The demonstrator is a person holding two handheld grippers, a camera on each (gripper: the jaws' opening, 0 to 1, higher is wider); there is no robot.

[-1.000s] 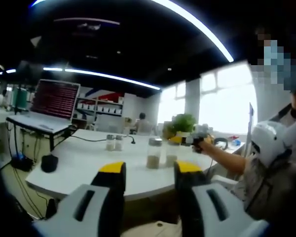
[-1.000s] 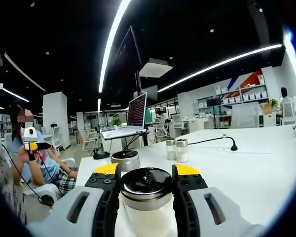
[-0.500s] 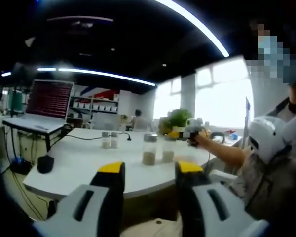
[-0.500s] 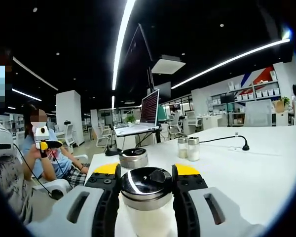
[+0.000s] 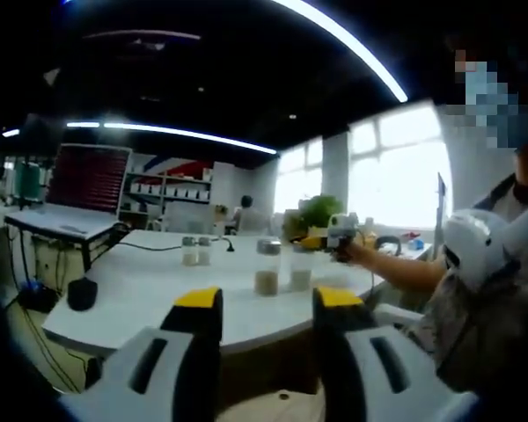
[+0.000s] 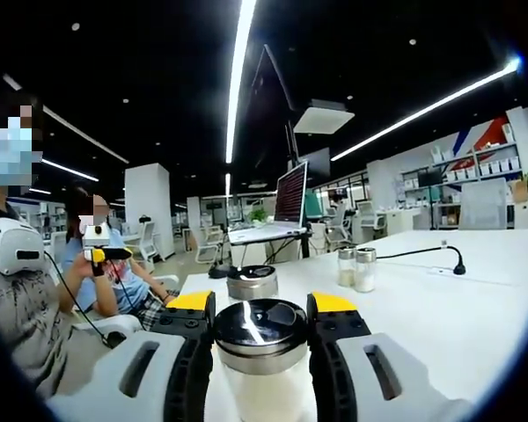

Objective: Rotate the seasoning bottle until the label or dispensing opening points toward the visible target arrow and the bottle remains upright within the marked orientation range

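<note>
My right tool (image 6: 255, 309) pinches the seasoning bottle (image 6: 260, 338) upright on the white bench (image 6: 440, 308).

Its two yellow-tipped jaws press against the bottle's sides just under the shiny metal lid. A second bottle (image 6: 252, 282) stands just behind it, and a pair of small shakers (image 6: 355, 269) sits farther back. My left tool (image 5: 266, 301) hangs spread and empty off the bench's (image 5: 150, 294) edge, well apart from the bottle (image 5: 300, 268) and its neighbour (image 5: 266, 267).
</note>
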